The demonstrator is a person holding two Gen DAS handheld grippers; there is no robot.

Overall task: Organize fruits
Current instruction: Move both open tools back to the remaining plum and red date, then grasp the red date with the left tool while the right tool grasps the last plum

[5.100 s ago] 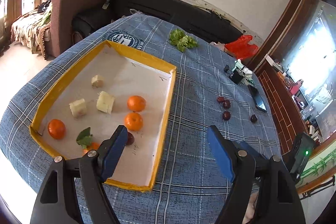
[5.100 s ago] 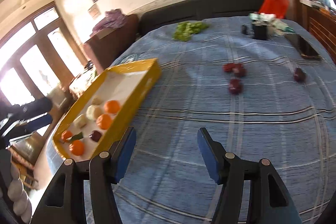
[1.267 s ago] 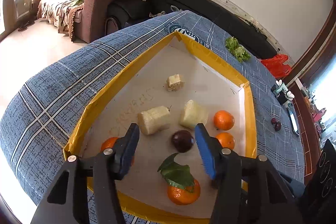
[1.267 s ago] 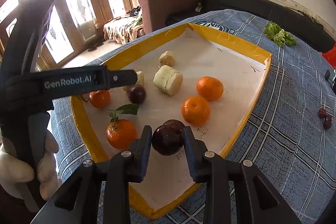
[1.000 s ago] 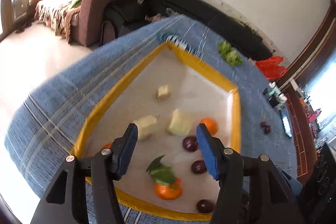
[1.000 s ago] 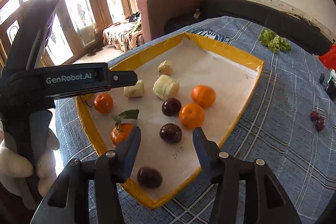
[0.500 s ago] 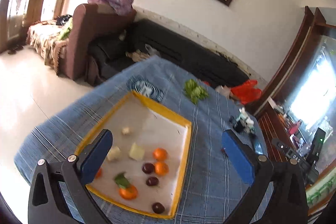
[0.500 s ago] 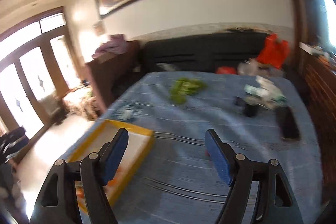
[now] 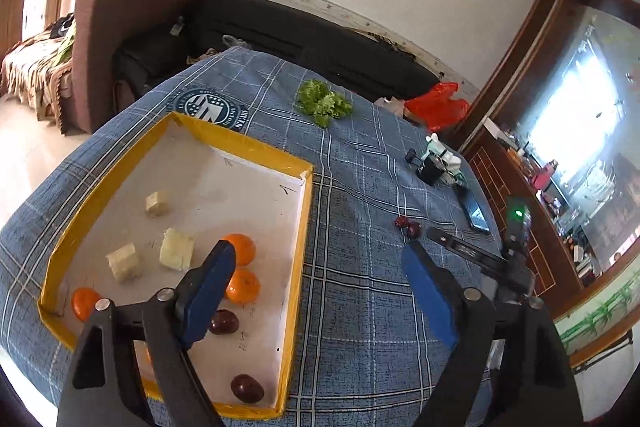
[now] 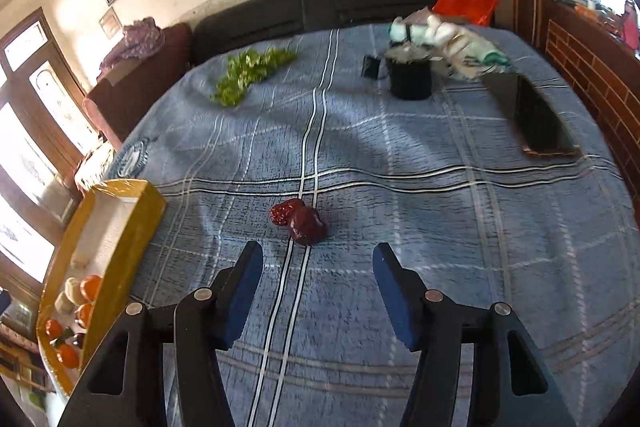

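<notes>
The right claw [image 10: 316, 283] is empty, its jaws closing, low in the frame; just above it, two dark red fruits [image 10: 299, 221] touch each other on the blue plaid tabletop [image 10: 440, 227]. The left claw [image 9: 316, 287] is likewise empty and narrowing. At lower left the yellow tray [image 9: 306, 211] holds three oranges [image 9: 240, 249], three pale chunks [image 9: 176, 255] and two dark fruits [image 9: 247, 388].

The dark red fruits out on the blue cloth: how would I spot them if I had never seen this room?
Start at the yellow-rimmed tray on the blue checked cloth. Out on the bare cloth beside it, away from the tray's oranges, two dark red fruits lie touching, where pale stripes cross. They are the only fruit outside the tray.
</notes>
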